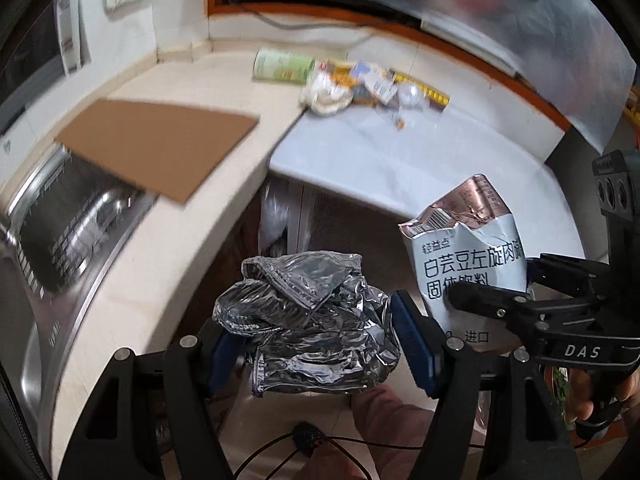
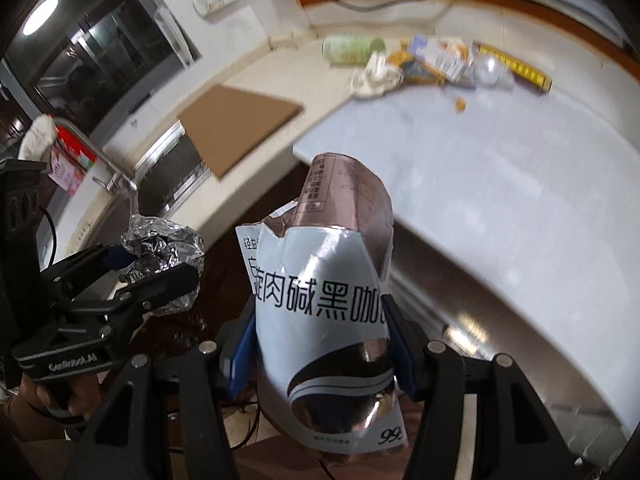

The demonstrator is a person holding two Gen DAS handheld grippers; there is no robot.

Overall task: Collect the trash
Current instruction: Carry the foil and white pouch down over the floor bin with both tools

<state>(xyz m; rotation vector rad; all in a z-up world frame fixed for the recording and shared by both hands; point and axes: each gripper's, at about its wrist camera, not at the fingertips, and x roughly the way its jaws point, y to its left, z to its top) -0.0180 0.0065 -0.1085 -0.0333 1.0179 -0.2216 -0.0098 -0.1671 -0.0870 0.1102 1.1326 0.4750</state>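
My left tongs (image 1: 316, 344) are clamped on a crumpled silver foil wrapper (image 1: 308, 320), its creased bulk bulging up and forward between the two blue pads (image 1: 412, 344). My right tongs (image 2: 320, 360) are gripping a torn white coffee pouch (image 2: 324, 292) with large black Chinese lettering and a shiny rose-metallic lining; its ragged open top stands upright above the pads, and the lower edge hangs down toward me. Both loads are held off the desk (image 1: 168, 264), out over the dark gap in front of it, with the two tools close side by side: from the left wrist view I see the pouch just to the right of the foil, and from the right wrist view the foil wrapper (image 2: 164, 256) sits just to the left in the other tongs.

More trash is still lying at the far back of the desk, along the wall: a pale green can (image 1: 282, 66) on its side, a crumpled whitish wad (image 1: 326, 96) beside it, a heap of mixed wrappers (image 1: 372, 82), and a long yellow box (image 1: 424, 90) at the right end. A small orange scrap (image 2: 460, 105) lies apart, nearer to me, on the grey-white surface. A flat sheet of brown cardboard (image 1: 156, 144) lies partly over the steel sink (image 1: 76, 224) at left.
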